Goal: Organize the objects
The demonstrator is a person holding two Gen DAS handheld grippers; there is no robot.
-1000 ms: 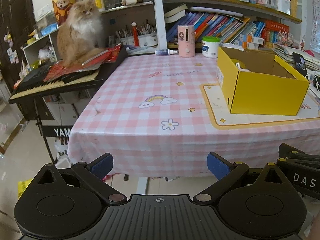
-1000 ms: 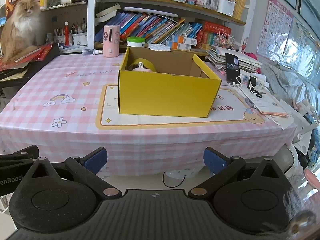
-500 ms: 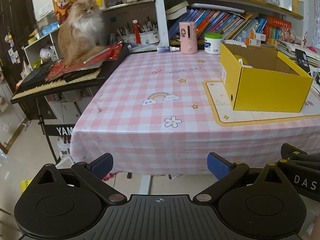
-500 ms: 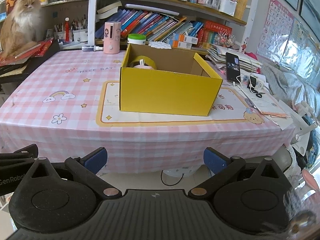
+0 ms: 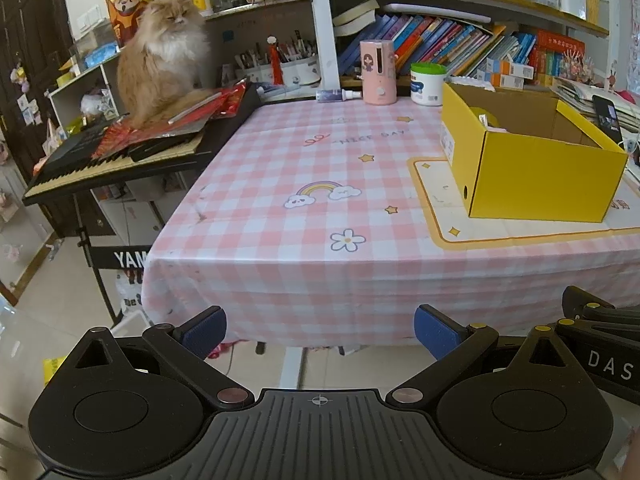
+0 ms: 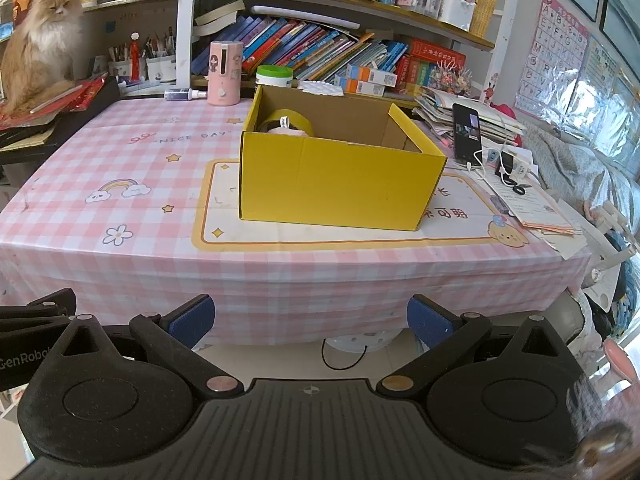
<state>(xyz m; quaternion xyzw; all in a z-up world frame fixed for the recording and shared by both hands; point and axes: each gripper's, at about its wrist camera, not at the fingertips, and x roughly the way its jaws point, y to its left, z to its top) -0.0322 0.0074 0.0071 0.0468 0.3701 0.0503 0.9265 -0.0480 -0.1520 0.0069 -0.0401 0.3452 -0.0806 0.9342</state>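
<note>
An open yellow cardboard box (image 6: 340, 184) (image 5: 536, 176) stands on a cream mat on the pink checked table (image 6: 120, 184) (image 5: 304, 216). Inside it I see a roll of yellow tape (image 6: 285, 123) (image 5: 486, 117) over something pink; the other contents are hidden by the walls. My left gripper (image 5: 320, 330) hangs open below the table's front edge, nothing between its blue pads. My right gripper (image 6: 308, 320) is open and empty too, in front of the table, lower than its top. A pink cylinder (image 6: 225, 73) (image 5: 378, 72), a green-lidded tub (image 6: 273, 77) (image 5: 428, 83) and a small spray bottle (image 6: 184, 94) stand at the table's back.
An orange cat (image 5: 164, 60) (image 6: 40, 52) sits on red papers atop a keyboard (image 5: 120, 152) left of the table. Bookshelves (image 6: 340, 48) rise behind. A phone (image 6: 466, 134), cables and stacked papers (image 6: 548, 216) fill the table's right end. Tiled floor lies below.
Both grippers have drawn slightly back and down from the table, so it sits a little higher and farther in both views. Both stay open; nothing on the table moved.
</note>
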